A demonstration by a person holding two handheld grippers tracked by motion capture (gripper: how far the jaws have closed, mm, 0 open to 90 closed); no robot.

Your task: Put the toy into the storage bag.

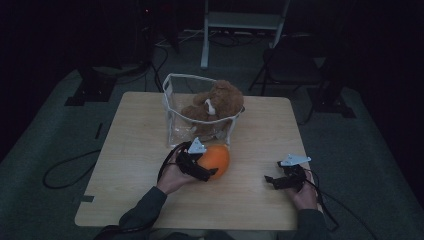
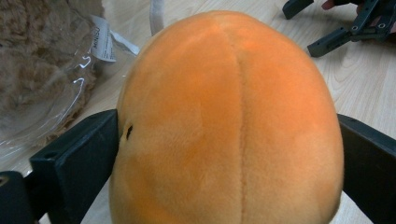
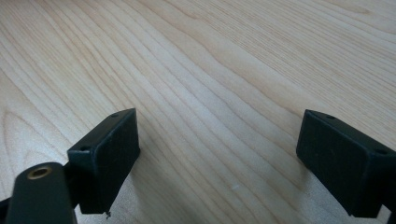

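1 clear bag [image 1: 172, 107] holds a teddy bear [image 1: 215, 105]; left tool [image 1: 207, 172] clamps the orange plush [image 1: 217, 159], right tool [image 1: 270, 181] apart.

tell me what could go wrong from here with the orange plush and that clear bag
1. The left gripper has its jaws wide at the flanks of the round orange plush; on such a soft, rounded shape the hold may slip.
2. The clear bag already holds a brown teddy bear, so little room may be left for the plush.
3. The bag looks flimsy and the right gripper rests open on the table, apart from it; a push could tip the bag.
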